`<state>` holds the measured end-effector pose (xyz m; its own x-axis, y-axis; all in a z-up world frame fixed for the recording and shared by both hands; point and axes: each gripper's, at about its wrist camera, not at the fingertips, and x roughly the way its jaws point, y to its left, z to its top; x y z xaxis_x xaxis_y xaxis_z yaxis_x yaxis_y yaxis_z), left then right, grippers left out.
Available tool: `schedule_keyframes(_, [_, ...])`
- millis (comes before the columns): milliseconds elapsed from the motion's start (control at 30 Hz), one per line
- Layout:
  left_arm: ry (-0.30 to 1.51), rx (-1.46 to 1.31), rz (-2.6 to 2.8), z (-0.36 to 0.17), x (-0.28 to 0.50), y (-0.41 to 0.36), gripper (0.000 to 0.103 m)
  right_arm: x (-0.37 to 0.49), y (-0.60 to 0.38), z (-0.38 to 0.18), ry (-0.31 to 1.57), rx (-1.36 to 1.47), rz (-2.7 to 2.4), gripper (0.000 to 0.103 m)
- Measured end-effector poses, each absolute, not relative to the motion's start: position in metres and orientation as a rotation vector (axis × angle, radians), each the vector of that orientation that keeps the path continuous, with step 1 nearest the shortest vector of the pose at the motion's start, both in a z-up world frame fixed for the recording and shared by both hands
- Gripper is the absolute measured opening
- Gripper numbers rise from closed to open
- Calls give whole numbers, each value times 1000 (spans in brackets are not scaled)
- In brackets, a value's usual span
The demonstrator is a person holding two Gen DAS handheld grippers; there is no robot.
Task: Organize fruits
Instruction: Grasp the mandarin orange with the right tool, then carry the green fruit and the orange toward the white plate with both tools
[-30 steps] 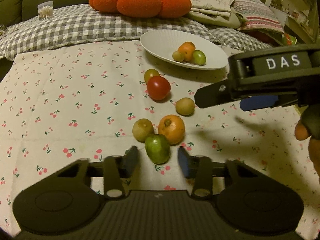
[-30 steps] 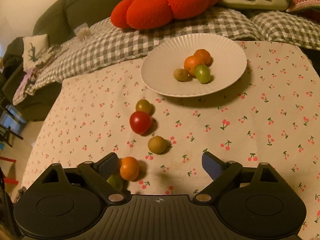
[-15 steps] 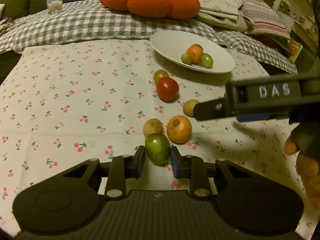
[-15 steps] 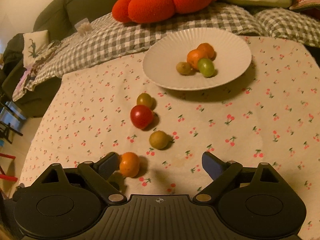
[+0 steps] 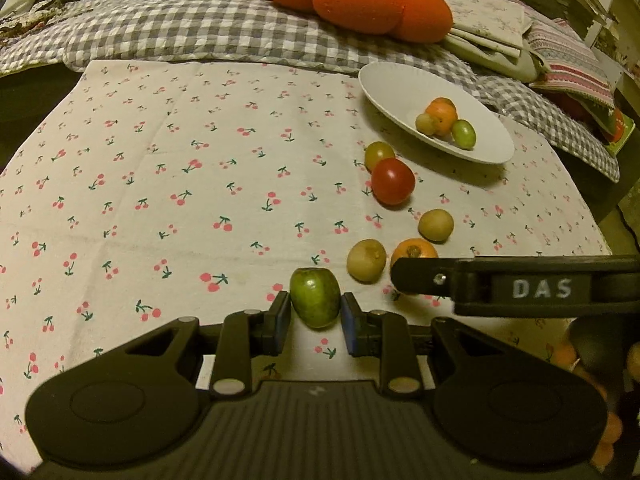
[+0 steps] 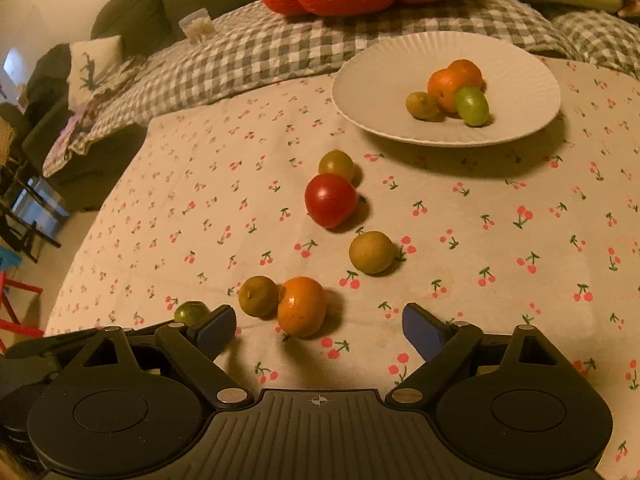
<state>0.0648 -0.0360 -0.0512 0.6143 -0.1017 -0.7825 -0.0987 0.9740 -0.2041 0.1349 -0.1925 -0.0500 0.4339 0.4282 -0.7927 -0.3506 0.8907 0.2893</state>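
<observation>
My left gripper [image 5: 314, 318] is shut on a green fruit [image 5: 315, 297], which also shows in the right wrist view [image 6: 192, 312]. My right gripper [image 6: 318, 328] is open and empty, just in front of an orange [image 6: 302, 306] and a yellow-brown fruit [image 6: 258, 295]. Its side shows in the left wrist view [image 5: 516, 288], partly hiding the orange [image 5: 414, 249]. On the cloth lie a red tomato [image 6: 330, 199], a yellow-green fruit [image 6: 337, 165] and a brown fruit [image 6: 371, 251]. A white plate [image 6: 520, 80] holds several fruits.
The cherry-print cloth [image 5: 180, 184] covers the table. Behind it lie a checked blanket [image 5: 200, 32], an orange pumpkin cushion [image 5: 356, 0] and folded textiles [image 5: 568, 48]. The table edge drops off at the left in the right wrist view [image 6: 80, 240].
My left gripper closed on the green fruit and pulled it left, away from the orange and yellow-brown fruit. My right gripper stayed open and moved closer to the orange.
</observation>
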Motion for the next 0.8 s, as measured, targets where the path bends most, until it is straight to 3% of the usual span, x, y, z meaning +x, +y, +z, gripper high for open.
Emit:
schedule_keyframes(267, [910, -239, -3, -50, 64, -35, 25, 136, -188, -55, 1003, 69, 491, 65])
schedule_keyframes(367, [910, -238, -3, -50, 65, -36, 25, 136, -186, -56, 1004, 62, 495, 52])
schedule_keyframes(433, [907, -235, -3, -50, 65, -36, 25, 135, -185, -55, 1006, 54, 503, 31])
schedule_keyframes(467, [906, -235, -3, -50, 65, -36, 25, 135, -185, -55, 1008, 54, 508, 28])
schedule_keyframes(800, [896, -232, -1, -49, 64, -36, 25, 133, -185, -51, 1007, 77, 519, 27])
